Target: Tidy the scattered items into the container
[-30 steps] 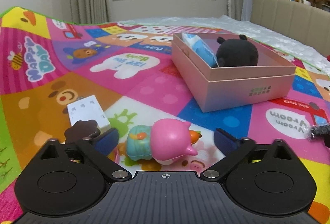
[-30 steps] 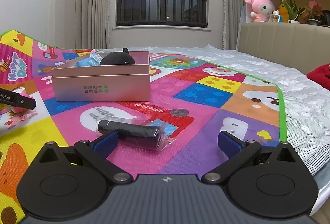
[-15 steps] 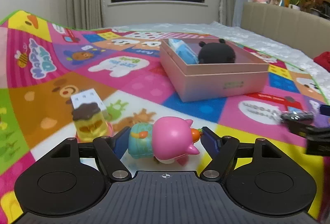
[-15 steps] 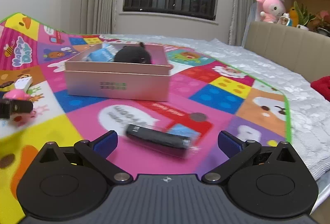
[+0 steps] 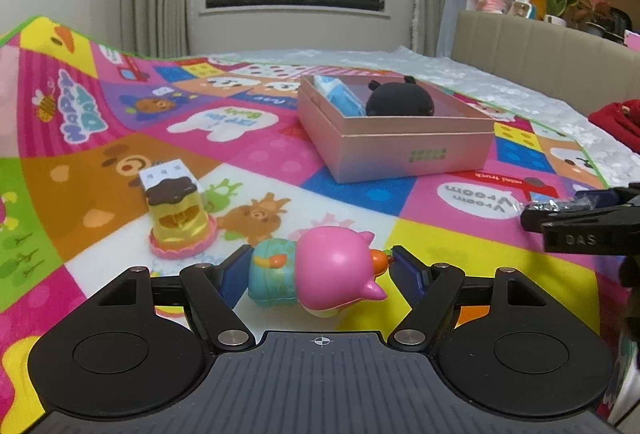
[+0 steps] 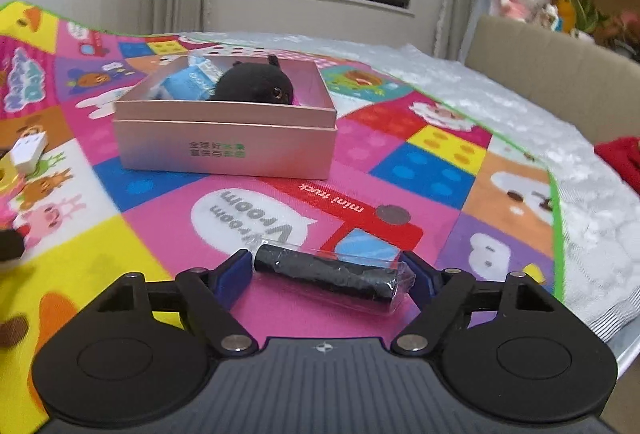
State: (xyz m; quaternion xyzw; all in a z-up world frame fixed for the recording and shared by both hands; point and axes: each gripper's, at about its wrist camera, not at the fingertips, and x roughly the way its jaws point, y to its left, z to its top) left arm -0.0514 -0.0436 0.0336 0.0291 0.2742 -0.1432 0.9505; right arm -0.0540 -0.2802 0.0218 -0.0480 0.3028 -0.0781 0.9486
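My left gripper (image 5: 320, 270) is shut on a pink pig toy (image 5: 320, 276) with a teal body, held lying sideways above the mat. My right gripper (image 6: 328, 272) is shut on a black roll in clear wrap (image 6: 326, 274), lifted off the mat; it also shows at the right edge of the left wrist view (image 5: 580, 222). The pink open box (image 5: 394, 148) (image 6: 226, 150) sits on the mat ahead and holds a black plush (image 6: 254, 84) and a blue-white pack (image 6: 188, 80).
A yellow pudding toy (image 5: 180, 222) with a brown top stands on the mat to the left, a white block (image 5: 166, 172) (image 6: 28, 150) behind it. The colourful play mat (image 5: 120, 138) covers a bed; a beige headboard (image 5: 540, 46) runs along the right.
Both grippers closed on their items and lifted them: the left on the pig toy, the right on the wrapped roll. Both views rose and the box now appears nearer.
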